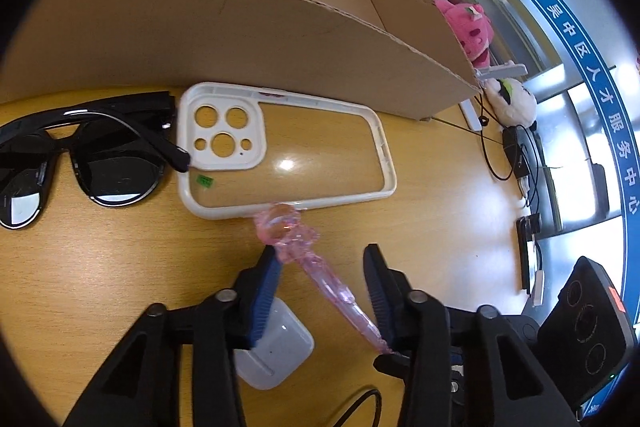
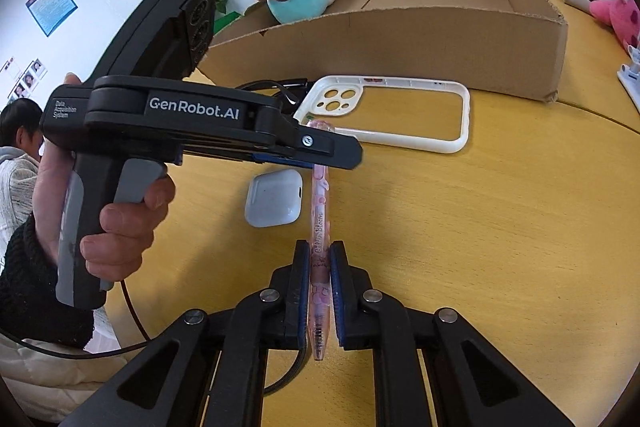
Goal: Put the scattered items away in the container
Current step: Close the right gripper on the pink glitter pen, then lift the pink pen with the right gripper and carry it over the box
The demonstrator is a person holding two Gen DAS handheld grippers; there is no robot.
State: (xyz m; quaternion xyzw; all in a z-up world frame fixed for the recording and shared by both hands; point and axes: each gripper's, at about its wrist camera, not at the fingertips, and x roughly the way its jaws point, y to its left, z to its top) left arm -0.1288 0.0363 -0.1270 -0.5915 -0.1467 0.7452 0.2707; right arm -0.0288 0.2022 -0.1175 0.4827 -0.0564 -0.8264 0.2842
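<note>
On the smooth wooden table point(image 1: 120, 267) we saw glossy black sunglasses point(image 1: 80, 163), then a clear phone case point(image 1: 286, 155) with a white rim, both just before the corrugated cardboard box point(image 1: 280, 39). A rounded white earbud case point(image 2: 274, 199) lay beside the slim pink translucent pen point(image 2: 320, 227). Our right gripper point(image 2: 320, 259) was clamped on the pen; the left gripper point(image 1: 320, 287) straddled its ornate top, fingers apart.
</note>
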